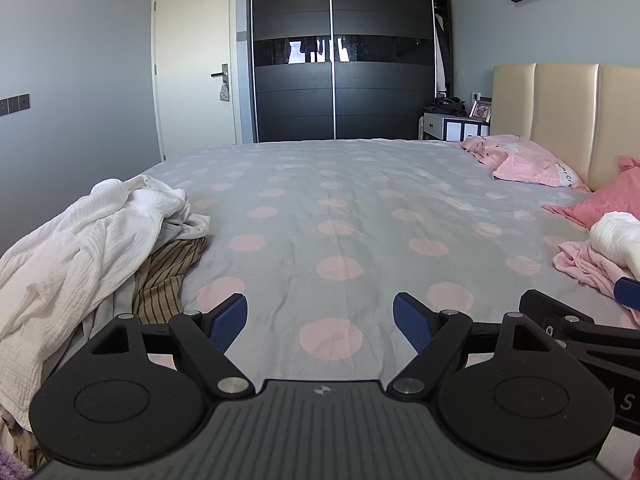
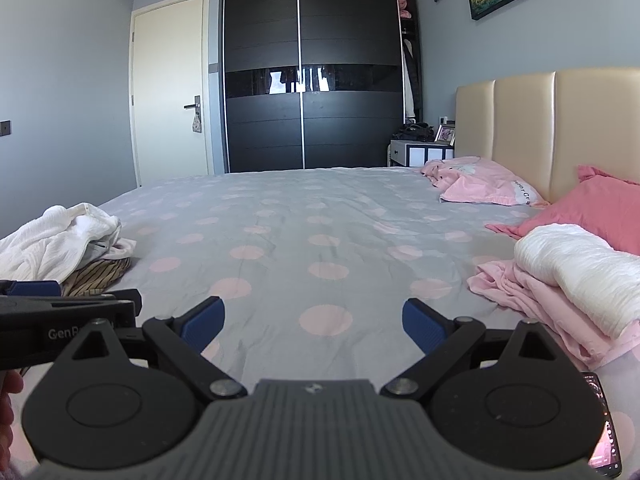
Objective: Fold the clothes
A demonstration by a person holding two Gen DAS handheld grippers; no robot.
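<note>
A heap of unfolded clothes lies at the left of the bed: a white crinkled garment [image 1: 72, 256] over a brown striped one [image 1: 168, 276]; the heap also shows in the right wrist view [image 2: 60, 240]. At the right lie a folded white garment [image 2: 580, 268] on a folded pink one [image 2: 532, 300]; both show in the left wrist view, white [image 1: 616, 240] and pink [image 1: 584, 268]. My left gripper [image 1: 320, 320] is open and empty, low over the bedspread. My right gripper [image 2: 314, 322] is open and empty beside it.
The grey bedspread with pink dots [image 2: 320, 220] spreads ahead. Pink pillows [image 2: 480, 188] and a darker pink cushion [image 2: 592, 208] lie by the beige headboard [image 2: 540, 128]. A phone [image 2: 604, 440] lies at the lower right. A dark wardrobe [image 2: 312, 76] and a door [image 2: 168, 88] stand behind.
</note>
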